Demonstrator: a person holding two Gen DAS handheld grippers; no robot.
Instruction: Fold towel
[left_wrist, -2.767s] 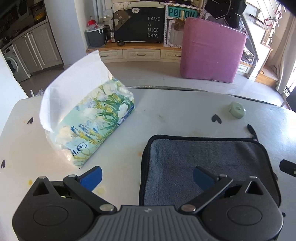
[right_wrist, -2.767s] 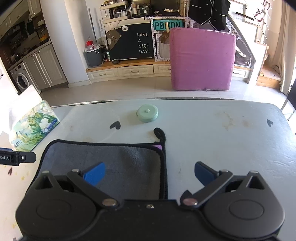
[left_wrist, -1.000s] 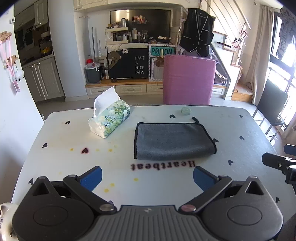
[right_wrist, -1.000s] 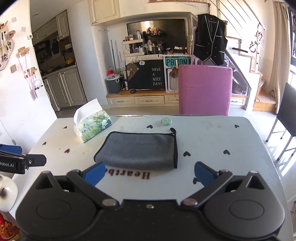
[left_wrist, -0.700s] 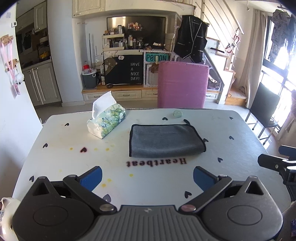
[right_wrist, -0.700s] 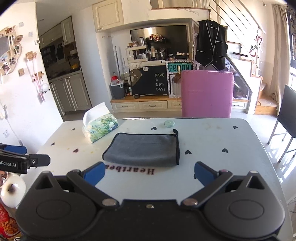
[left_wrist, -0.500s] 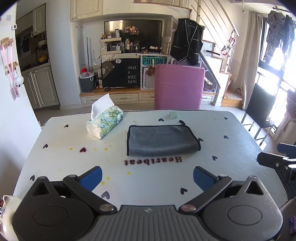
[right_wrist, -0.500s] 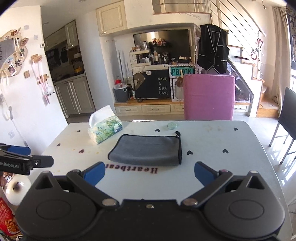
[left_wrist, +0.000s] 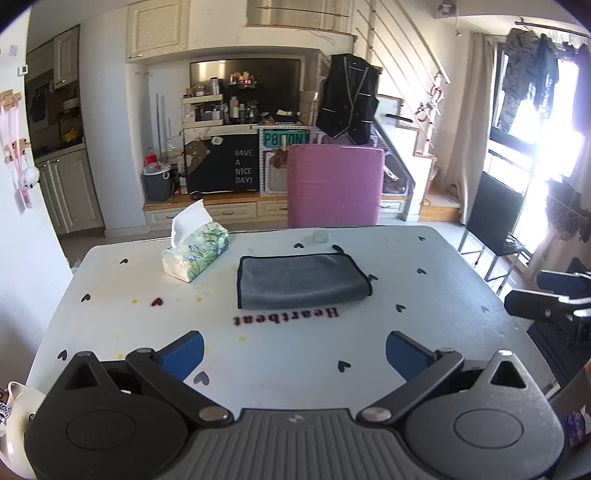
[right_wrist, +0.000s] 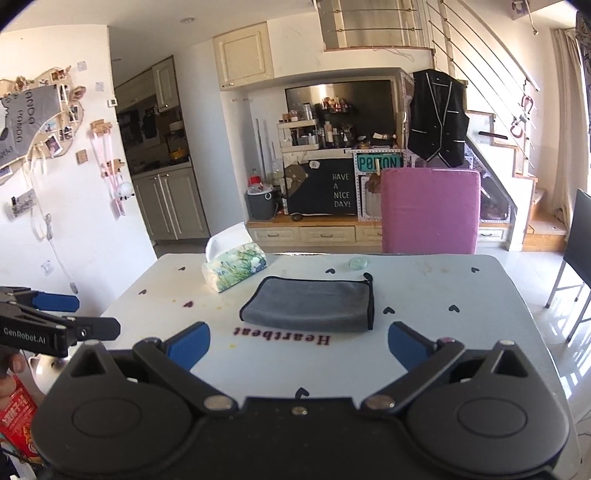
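Note:
A grey towel with black trim (left_wrist: 301, 280) lies folded flat in the middle of the white table (left_wrist: 424, 306); it also shows in the right wrist view (right_wrist: 310, 304). My left gripper (left_wrist: 293, 352) is open and empty, held well back above the table's near edge. My right gripper (right_wrist: 299, 343) is open and empty, also held back from the towel. The right gripper shows at the right edge of the left wrist view (left_wrist: 546, 306), and the left gripper at the left edge of the right wrist view (right_wrist: 55, 325).
A tissue pack (left_wrist: 195, 251) stands left of the towel. A small pale green round lid (left_wrist: 320, 236) lies behind the towel. A pink chair (left_wrist: 334, 184) stands at the table's far side and a black chair (left_wrist: 495, 225) at the right.
Both grippers have drawn back and up from the towel, so the whole table now shows. The towel lies folded and has not moved.

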